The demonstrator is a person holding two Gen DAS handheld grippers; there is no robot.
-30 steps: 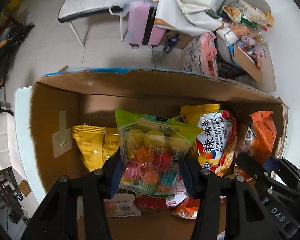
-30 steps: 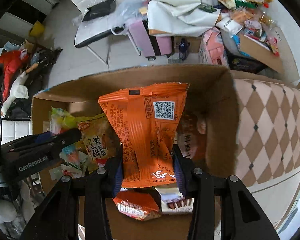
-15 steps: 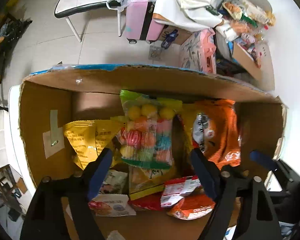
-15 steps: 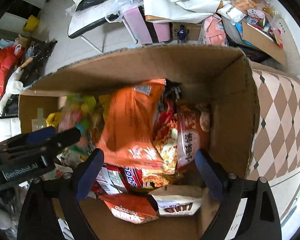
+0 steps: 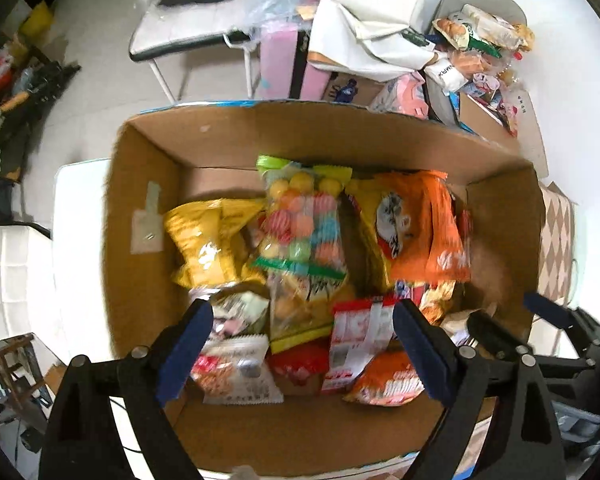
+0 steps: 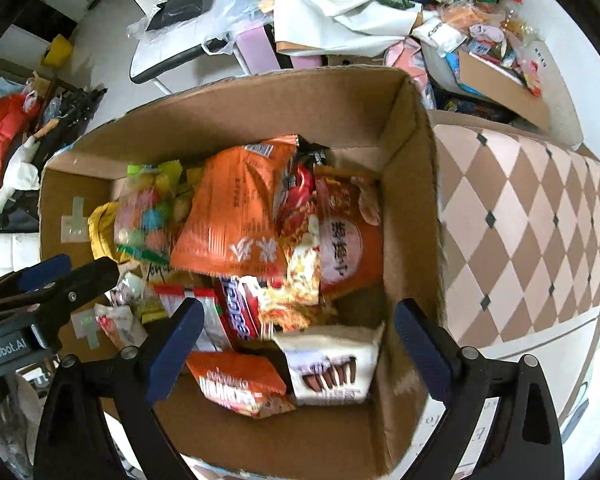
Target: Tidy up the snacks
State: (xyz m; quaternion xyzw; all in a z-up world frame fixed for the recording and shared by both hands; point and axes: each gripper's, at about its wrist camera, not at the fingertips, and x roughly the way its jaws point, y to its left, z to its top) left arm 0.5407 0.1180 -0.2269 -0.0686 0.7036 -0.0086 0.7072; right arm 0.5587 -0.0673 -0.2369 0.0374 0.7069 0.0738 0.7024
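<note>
An open cardboard box [image 5: 148, 184] holds several snack packets. The clear bag of coloured candy balls [image 5: 300, 224] lies in its middle, on other packets. The orange packet [image 5: 420, 224] lies to its right, and a yellow bag [image 5: 204, 240] to its left. My left gripper [image 5: 300, 316] hangs above the box, its jaws opening with nothing between them. My right gripper [image 6: 300, 312] hangs over the box's right half [image 6: 408, 200], jaws opening and empty. Below it lie the orange packet [image 6: 236, 216], a noodle bag [image 6: 340, 240] and a white packet [image 6: 328, 364].
The box stands beside a surface with a brown diamond-pattern cover [image 6: 520, 220]. Beyond it on the floor are a pink suitcase [image 5: 276, 60], a padded bench [image 5: 180, 36] and a pile of more snacks with a small carton [image 5: 480, 52].
Both grippers have opened. The left one let go of the candy bag and the right one the orange packet; both packets dropped into the box. The left gripper rose.
</note>
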